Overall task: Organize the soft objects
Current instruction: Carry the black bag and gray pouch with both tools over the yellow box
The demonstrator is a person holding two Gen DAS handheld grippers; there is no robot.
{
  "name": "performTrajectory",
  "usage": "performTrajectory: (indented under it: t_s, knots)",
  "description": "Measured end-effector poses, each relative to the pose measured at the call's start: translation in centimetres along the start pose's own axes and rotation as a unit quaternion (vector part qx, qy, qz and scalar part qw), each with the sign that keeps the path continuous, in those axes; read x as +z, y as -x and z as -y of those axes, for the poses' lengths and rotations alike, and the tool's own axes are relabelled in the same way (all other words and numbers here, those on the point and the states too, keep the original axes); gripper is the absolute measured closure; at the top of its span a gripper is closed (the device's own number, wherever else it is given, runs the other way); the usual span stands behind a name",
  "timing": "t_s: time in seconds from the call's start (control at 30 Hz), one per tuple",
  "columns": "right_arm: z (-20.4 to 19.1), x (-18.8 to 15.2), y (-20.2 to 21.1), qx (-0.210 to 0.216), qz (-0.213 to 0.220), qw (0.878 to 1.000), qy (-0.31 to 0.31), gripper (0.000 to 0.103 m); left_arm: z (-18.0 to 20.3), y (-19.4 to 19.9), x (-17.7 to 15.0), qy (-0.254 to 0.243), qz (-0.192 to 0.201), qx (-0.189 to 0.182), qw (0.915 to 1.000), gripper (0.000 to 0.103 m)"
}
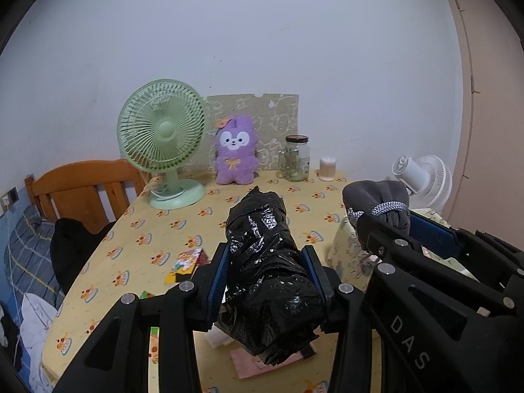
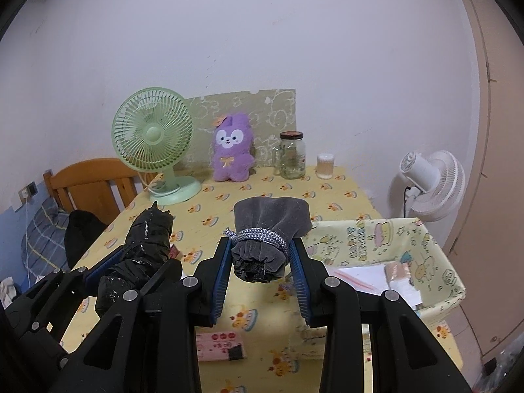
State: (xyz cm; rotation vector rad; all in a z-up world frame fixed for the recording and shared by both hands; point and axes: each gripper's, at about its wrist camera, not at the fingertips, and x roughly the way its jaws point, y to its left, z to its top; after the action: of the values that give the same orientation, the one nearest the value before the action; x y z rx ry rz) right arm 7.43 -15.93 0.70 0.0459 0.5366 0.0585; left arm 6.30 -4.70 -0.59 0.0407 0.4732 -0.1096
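- The left gripper (image 1: 265, 275) is clamping its jaws on a black plastic-wrapped bundle (image 1: 265, 262), holding it above the table (image 1: 131, 245); the bundle is sticking out forward toward 12 o'clock, with more of it hanging back below the fingers.
- The right gripper (image 2: 262, 268) is clamping its jaws on a grey velvet pouch (image 2: 268, 229), gripping just behind the grey-white cord (image 2: 258, 237) that ties its neck; the flared mouth is pointing toward 12 o'clock.
- Both soft items are being carried side by side, close together but apparently not touching.
- The likely destination, judging from the task, is the fabric-lined box (image 2: 435, 249) at 3 o'clock of the right gripper, which is already holding papers and a small pink item.
- To do this well, the right gripper should be travelling toward 3 o'clock first, lowering the pouch inside the box wall before its jaws part, so the soft wall is not pushed in.
- The left gripper should be waiting clear at 9 o'clock, then following; the slick plastic is likely to slip, so a steady squeeze matters.
- The purple plush (image 2: 232, 150), green fan (image 2: 152, 137) and glass jar (image 2: 292, 154) at 12 o'clock are standing well apart from the grippers.
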Motion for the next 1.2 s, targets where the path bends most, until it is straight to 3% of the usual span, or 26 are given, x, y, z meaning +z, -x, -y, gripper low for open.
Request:
performTrajectory:
  t_s: [0.47,1.2]
  knots:
    - [4.3,0.6,1.2,-0.022,0.017,1.000,-0.008,0.064,4.0,0.0,1.0,-0.012,0.017,-0.026,0.9995,0.058]
    - [11.0,0.4,0.1,-0.067,0.013,0.997,-0.037,0.064,10.4,-3.0,1.7,-0.047,0.008,-0.063,0.9969,0.058]
